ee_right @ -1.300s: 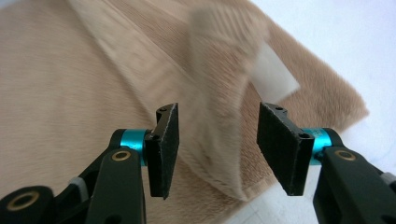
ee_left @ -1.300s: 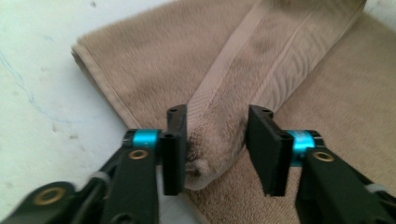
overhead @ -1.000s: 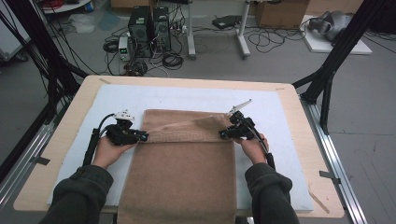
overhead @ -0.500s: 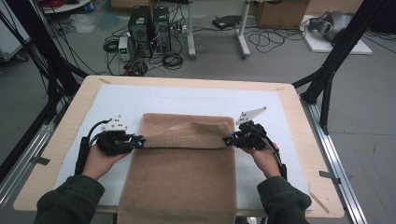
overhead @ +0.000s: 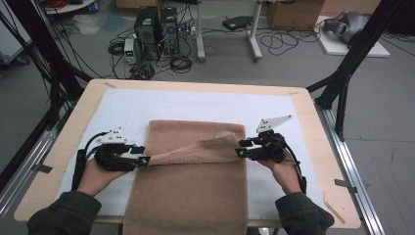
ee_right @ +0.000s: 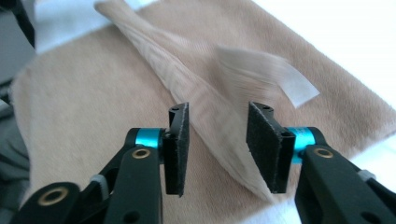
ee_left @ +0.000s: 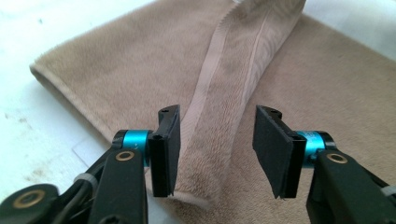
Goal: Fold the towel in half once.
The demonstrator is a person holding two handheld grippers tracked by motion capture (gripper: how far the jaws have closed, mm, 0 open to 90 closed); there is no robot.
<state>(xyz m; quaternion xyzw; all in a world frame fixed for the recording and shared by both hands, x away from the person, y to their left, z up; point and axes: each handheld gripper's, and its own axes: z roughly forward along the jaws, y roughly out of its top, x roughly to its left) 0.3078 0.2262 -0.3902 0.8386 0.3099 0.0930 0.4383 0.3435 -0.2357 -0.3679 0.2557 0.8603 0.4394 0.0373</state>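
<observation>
Here, a tan terry-cloth towel [overhead: 188, 186] lies spread over the white mat [overhead: 122, 110] on the pale wooden desk [overhead: 313, 127], with its near end hanging over the near edge. Its far end is folded back toward the person, and the hemmed edge of that fold [overhead: 195, 151] runs as a raised, twisted band from left to right across the towel.

The left tongs [overhead: 143, 160] sit at the towel's left side. In the left gripper view the left tongs [ee_left: 215, 149] stand apart, having just been opening; the hemmed corner lies between the pads, brushing one pad, unclamped.

The right tongs [overhead: 241, 152] sit at the towel's right side. In the right gripper view the right tongs [ee_right: 217, 144] likewise stand apart, just opened, with the other corner of the band lying loose between them and a flap [ee_right: 271, 77] curling up beyond.
</observation>
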